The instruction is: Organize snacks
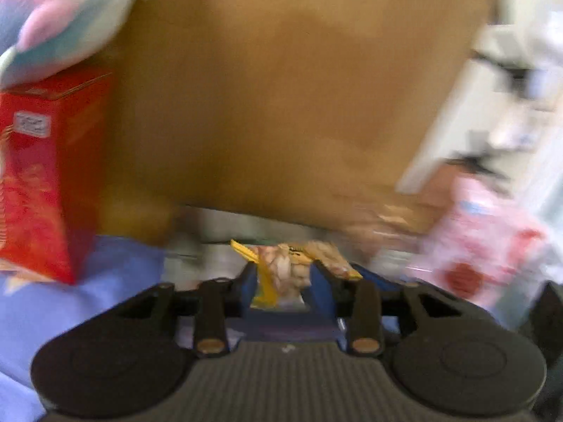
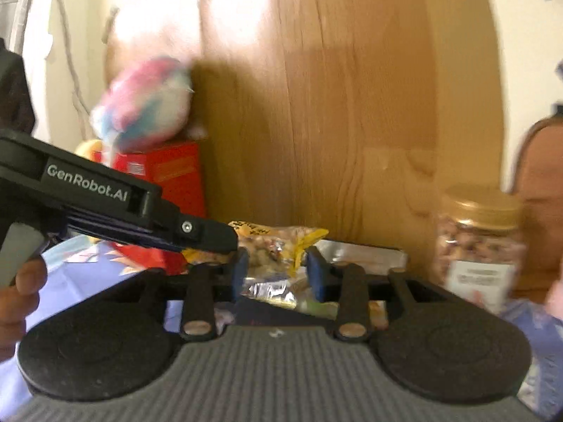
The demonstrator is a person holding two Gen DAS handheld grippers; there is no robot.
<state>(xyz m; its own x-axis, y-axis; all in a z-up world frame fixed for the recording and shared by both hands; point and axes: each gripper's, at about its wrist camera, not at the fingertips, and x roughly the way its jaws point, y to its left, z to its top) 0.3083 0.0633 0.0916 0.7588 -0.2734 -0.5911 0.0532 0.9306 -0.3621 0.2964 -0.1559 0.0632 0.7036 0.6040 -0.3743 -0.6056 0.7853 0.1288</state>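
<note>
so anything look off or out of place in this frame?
One oddity: a pastel plush toy sits on top of the red snack box, not a snack. The yellow snack packet is crumpled between the left gripper pads. Nothing looks spilled; the frames are blurred.

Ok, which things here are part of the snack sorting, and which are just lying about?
Part of the job:
- yellow snack bag, between the left gripper's pads
- red box
- nut jar
- pink packet
- right gripper, jaws apart

Just lying about:
- plush toy on the red box
- wooden panel behind
- blue cloth underneath
</note>
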